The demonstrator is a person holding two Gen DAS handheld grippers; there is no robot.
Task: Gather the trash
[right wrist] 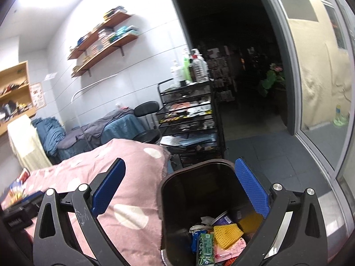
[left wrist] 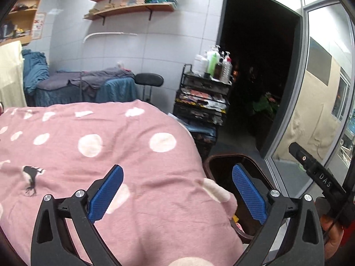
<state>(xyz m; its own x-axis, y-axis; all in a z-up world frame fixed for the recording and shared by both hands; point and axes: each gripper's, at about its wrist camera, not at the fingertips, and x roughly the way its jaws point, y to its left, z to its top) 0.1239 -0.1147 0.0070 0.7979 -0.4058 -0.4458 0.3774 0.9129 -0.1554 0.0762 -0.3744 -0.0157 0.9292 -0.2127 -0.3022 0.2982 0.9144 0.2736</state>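
A dark brown trash bin (right wrist: 168,190) stands on the floor beside a bed with a pink dotted blanket (right wrist: 133,177). In the bin lie several pieces of trash: a yellow foam net (right wrist: 227,233), a green packet (right wrist: 205,249), a pink wrapper (right wrist: 235,247). My right gripper (right wrist: 179,186) hangs open above the bin's mouth with nothing between its blue pads. My left gripper (left wrist: 177,192) is open and empty, over the blanket (left wrist: 99,150) edge, its right pad above the bin (left wrist: 224,161). More litter (right wrist: 15,188) lies on the bed at far left.
A black wire cart (right wrist: 190,119) with bottles on top stands behind the bin. Beyond it are a dark open doorway (right wrist: 233,55), a glass partition (right wrist: 321,88) on the right, a black stool (right wrist: 147,110), a second bed with blue covers (left wrist: 84,86) and wall shelves (left wrist: 133,2).
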